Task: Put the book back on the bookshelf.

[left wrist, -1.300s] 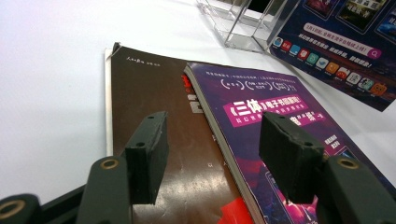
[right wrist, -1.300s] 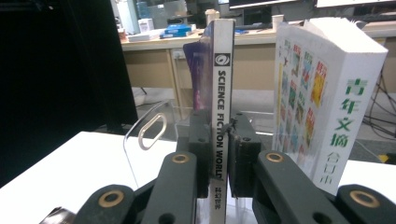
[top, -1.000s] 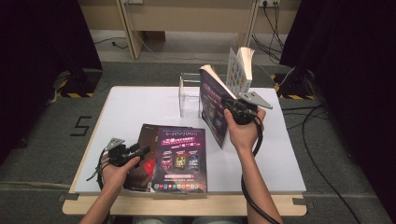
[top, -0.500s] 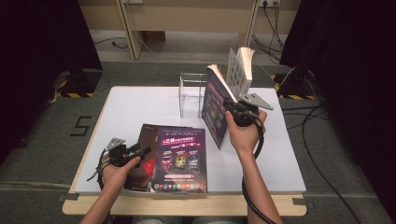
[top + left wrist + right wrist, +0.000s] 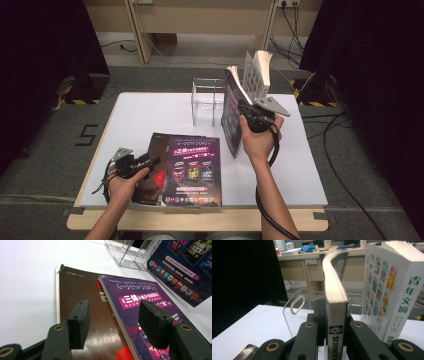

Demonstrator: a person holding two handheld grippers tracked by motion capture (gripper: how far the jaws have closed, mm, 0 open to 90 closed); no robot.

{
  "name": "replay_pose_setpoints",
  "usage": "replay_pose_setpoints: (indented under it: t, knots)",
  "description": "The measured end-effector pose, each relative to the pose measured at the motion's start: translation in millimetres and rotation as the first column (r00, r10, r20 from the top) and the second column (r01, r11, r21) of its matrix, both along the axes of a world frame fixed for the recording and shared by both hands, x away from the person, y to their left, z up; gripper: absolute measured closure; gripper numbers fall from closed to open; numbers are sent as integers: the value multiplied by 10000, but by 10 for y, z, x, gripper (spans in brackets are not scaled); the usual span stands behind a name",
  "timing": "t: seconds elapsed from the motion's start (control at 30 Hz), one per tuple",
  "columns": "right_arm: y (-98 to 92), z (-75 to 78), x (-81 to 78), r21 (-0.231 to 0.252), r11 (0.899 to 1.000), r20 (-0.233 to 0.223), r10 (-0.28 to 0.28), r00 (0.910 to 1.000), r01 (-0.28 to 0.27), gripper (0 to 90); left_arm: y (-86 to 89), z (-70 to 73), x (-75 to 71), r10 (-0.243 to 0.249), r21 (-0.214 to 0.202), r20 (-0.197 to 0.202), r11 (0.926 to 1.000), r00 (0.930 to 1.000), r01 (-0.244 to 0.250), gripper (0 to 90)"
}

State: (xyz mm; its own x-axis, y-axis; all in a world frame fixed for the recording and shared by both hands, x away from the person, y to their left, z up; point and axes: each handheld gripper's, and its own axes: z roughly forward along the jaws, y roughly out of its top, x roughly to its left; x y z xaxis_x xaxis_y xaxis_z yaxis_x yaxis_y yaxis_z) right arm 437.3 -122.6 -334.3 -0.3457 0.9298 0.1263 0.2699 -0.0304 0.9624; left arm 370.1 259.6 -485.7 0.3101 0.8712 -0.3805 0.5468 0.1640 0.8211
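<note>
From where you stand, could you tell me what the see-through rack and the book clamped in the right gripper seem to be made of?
The rack looks like clear acrylic or similar hard plastic: the table shows through it and its edges catch light. The book in the right gripper looks like a paperback: a thin glossy printed cover, bowing at the top, over a matte cream paper block.

Purple magazine (image 5: 231, 117) held upright on its lower edge on the white table, right of centre, spine showing in the right gripper view, top bending over. Just beside a clear rack (image 5: 207, 100) and a thick white book (image 5: 257, 75).
</note>
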Motion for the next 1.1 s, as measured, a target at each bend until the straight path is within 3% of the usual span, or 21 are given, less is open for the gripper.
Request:
replay_pose_setpoints:
  t: [0.33, 0.6, 1.1]
  knots:
    - [54, 119, 114, -124, 9999, 340, -62, 9994, 66, 828, -14, -11, 3, -40, 1, -42, 10000, 10000, 40, 420]
    - [166, 230, 306, -138, 9997, 523, -201, 9984, 208, 828, -5, 3, -1, -20, -67, 44, 10000, 10000, 21, 420]
    - [294, 247, 621, -292, 9980, 521, -549, 9971, 565, 828, 0, 7, 0, -41, -66, 44, 10000, 10000, 41, 420]
